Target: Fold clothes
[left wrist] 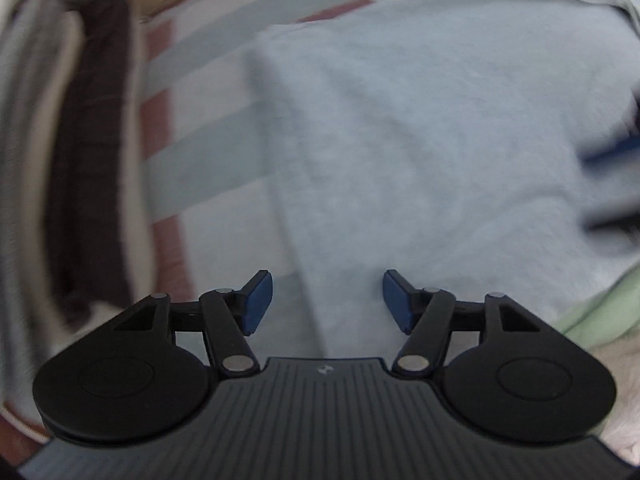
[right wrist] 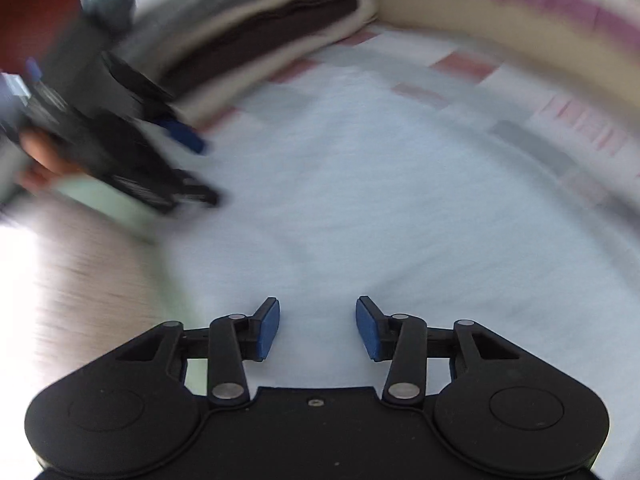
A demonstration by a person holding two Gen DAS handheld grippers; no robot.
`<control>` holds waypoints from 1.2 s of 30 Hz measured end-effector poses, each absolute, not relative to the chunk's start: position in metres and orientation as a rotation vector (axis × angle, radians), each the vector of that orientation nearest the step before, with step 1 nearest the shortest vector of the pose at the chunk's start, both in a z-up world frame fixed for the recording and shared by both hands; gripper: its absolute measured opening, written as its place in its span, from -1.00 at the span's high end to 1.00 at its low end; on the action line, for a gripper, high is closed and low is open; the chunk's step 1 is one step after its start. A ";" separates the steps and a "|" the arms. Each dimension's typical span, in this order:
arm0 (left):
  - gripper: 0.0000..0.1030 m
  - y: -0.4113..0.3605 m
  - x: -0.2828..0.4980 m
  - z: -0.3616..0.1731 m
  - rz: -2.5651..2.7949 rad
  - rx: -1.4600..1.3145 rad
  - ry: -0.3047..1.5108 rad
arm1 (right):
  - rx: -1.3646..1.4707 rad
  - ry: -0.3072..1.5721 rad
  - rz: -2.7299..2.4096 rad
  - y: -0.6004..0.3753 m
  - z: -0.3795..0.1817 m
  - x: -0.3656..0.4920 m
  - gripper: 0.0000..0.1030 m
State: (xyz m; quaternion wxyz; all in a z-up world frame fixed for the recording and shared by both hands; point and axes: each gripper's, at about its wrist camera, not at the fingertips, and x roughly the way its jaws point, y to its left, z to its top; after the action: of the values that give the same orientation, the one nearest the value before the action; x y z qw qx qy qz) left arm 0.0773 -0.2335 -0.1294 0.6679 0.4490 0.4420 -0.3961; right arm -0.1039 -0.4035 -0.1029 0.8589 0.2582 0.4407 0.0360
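Observation:
A pale blue garment [left wrist: 420, 140] lies flat on a checked sheet, with a folded edge running down its left side. My left gripper [left wrist: 327, 302] hangs over the garment's near left part, open, nothing between its blue pads. In the right wrist view the same pale blue garment [right wrist: 380, 216] fills the middle. My right gripper [right wrist: 318, 328] stands open above it, with only cloth showing behind the gap. The left gripper [right wrist: 132, 152] appears there at the left, blurred, held by a hand [right wrist: 40, 156]. Both views are smeared by motion.
A stack of folded grey, cream and dark brown clothes [right wrist: 256, 28] sits at the far left of the sheet, seen too as the stack [left wrist: 80, 160] in the left wrist view. The pink, white and grey checked sheet [left wrist: 192, 136] lies underneath. A pale green cloth [left wrist: 600, 308] shows at the right.

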 end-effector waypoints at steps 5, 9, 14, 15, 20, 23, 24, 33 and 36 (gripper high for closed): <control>-0.17 -0.256 0.039 -0.078 -0.966 0.884 0.843 | 0.925 0.758 0.036 -0.439 -0.085 -0.187 0.03; -0.20 -0.302 -0.015 -0.053 -1.141 0.746 0.774 | 0.860 0.745 -0.299 -0.461 -0.061 -0.286 0.02; -0.20 -0.360 -0.089 -0.072 -1.305 0.588 0.849 | 1.007 0.545 -0.744 -0.472 -0.050 -0.432 -0.09; -0.20 -0.369 -0.102 -0.078 -1.326 0.554 0.872 | 1.027 0.522 -0.824 -0.471 -0.052 -0.453 -0.10; -0.20 -0.395 -0.156 -0.102 -1.432 0.421 0.837 | 1.182 0.401 -0.999 -0.474 -0.074 -0.523 -0.11; -0.20 -0.408 -0.176 -0.117 -1.474 0.482 0.815 | 1.286 0.332 -0.939 -0.478 -0.093 -0.520 -0.15; -0.20 -0.410 -0.181 -0.122 -1.480 0.507 0.803 | 1.295 0.337 -0.928 -0.479 -0.099 -0.508 -0.16; -0.23 -0.399 -0.166 -0.148 -1.380 0.609 0.873 | 1.132 0.193 -0.954 -0.479 -0.098 -0.476 -0.18; -0.22 -0.398 -0.170 -0.146 -1.382 0.618 0.852 | 1.182 0.179 -0.936 -0.488 -0.107 -0.477 -0.19</control>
State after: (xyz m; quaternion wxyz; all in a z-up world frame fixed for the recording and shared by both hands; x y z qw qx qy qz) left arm -0.1700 -0.3975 -0.1459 0.6458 0.2717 0.3744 -0.6074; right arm -0.4769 -0.4877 -0.1068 0.7255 0.5358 0.0813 -0.4242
